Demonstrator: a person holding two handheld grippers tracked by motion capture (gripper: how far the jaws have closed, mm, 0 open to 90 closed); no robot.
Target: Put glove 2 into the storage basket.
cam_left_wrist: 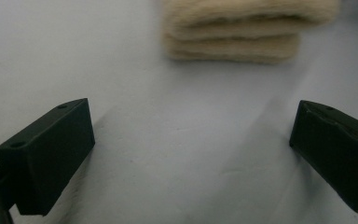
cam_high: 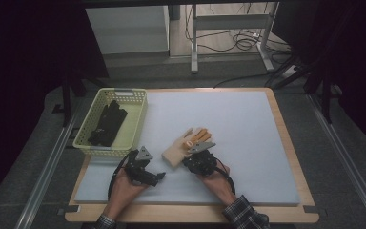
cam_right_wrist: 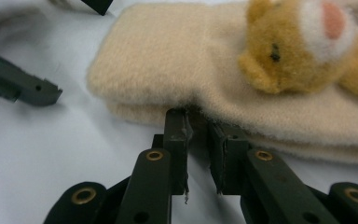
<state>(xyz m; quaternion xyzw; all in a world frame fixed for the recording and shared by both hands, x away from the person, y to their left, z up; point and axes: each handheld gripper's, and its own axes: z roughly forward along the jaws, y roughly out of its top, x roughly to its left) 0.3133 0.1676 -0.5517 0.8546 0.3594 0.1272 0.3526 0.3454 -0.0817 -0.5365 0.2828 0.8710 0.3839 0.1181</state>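
2 grippers low on mat. Right gripper [cam_right_wrist: 198, 135] jaws narrow, tips at near edge of glove [cam_right_wrist: 168, 60], nothing pinched yet. Left gripper [cam_left_wrist: 186, 154] wide, empty, just short of cuff end. Glove flat mid-mat, right of basket [cam_high: 88, 138]. Best: push tips deeper over edge, catch both layers, then close.

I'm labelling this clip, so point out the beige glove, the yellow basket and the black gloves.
beige glove [cam_right_wrist: 168, 60], right gripper view, on its cuff.
yellow basket [cam_high: 136, 120], high view, on its right wall.
black gloves [cam_high: 107, 124], high view, on their middle.
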